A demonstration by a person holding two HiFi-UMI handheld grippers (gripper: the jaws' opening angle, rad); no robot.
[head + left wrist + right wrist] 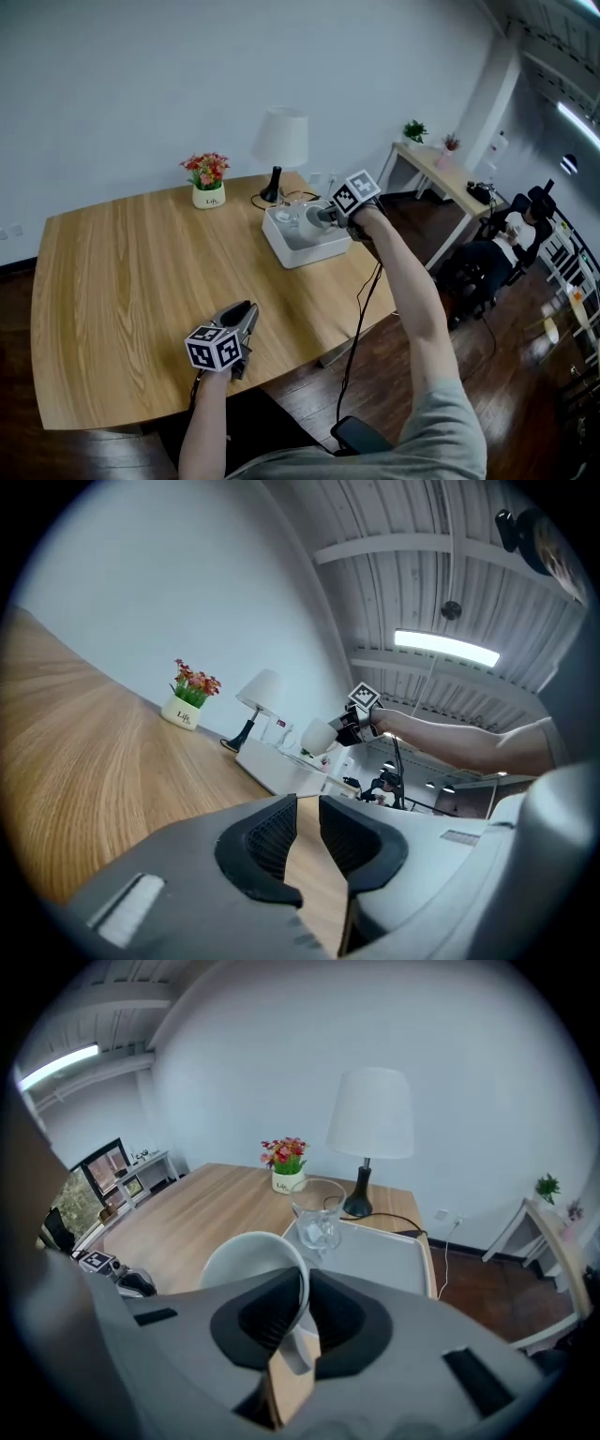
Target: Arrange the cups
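Note:
My right gripper (324,216) is shut on the rim of a white cup (312,218) and holds it tilted over the white tray (281,251) at the table's far right. In the right gripper view the rim of the white cup (251,1262) sits pinched between the pads, and a clear glass cup (319,1223) stands upright on the tray (398,1258) just beyond. My left gripper (247,317) hovers near the table's front edge, far from the tray. Only a thin slit shows between its pads (272,836), and nothing is in it.
A white lamp (281,141) and a small flower pot (208,184) stand at the table's back, with a black cable beside the tray. Past the right edge there is a narrow side table (441,173) and a seated person (511,236).

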